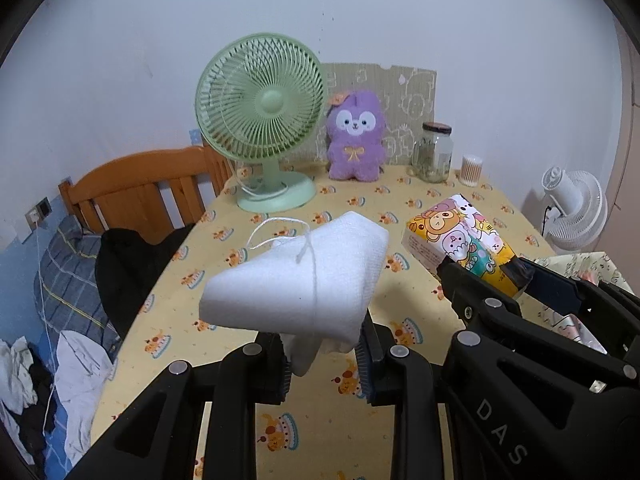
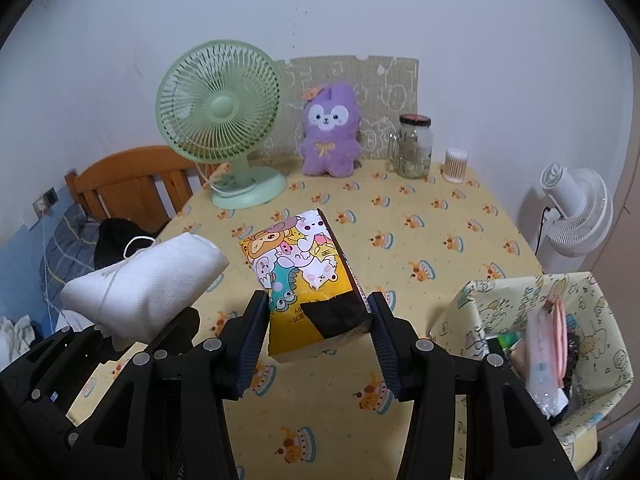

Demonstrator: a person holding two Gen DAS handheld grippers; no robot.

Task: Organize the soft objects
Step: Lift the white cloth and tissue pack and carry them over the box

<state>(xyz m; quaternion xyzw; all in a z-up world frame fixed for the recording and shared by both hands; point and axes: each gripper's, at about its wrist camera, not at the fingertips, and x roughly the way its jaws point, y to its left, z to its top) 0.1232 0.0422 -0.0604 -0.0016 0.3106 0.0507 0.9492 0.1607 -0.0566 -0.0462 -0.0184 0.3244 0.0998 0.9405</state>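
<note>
While both soft things hung in the air above the yellow-clothed surface, the step in hand looked like the carry, with the pick-up done and the putting-away not yet made. At the right edge of that surface stood an open storage box wrapped in pale cartoon paper, already holding a pink-trimmed pouch and other small items; it was probably where the 2 things belonged, though that was a judgement only.

Against the wall at the back stood a green fan, a purple plush toy leaning on a cardboard sheet, a glass jar and a tub of cotton swabs, all well apart from the grippers.

The right gripper had its jaws closed on the near end of a cartoon-printed tissue pack, which stuck out forward, clear of the cloth below. The left gripper was pinched on the lower corner of a folded white cloth bundle tied with white string, which it held aloft just beside the pack.

The next move likely called for swinging the pack rightward over the box rim and lowering it into free space before the jaws parted. The bundle would sag from its pinched corner, so it wanted the same slow lowering.
</note>
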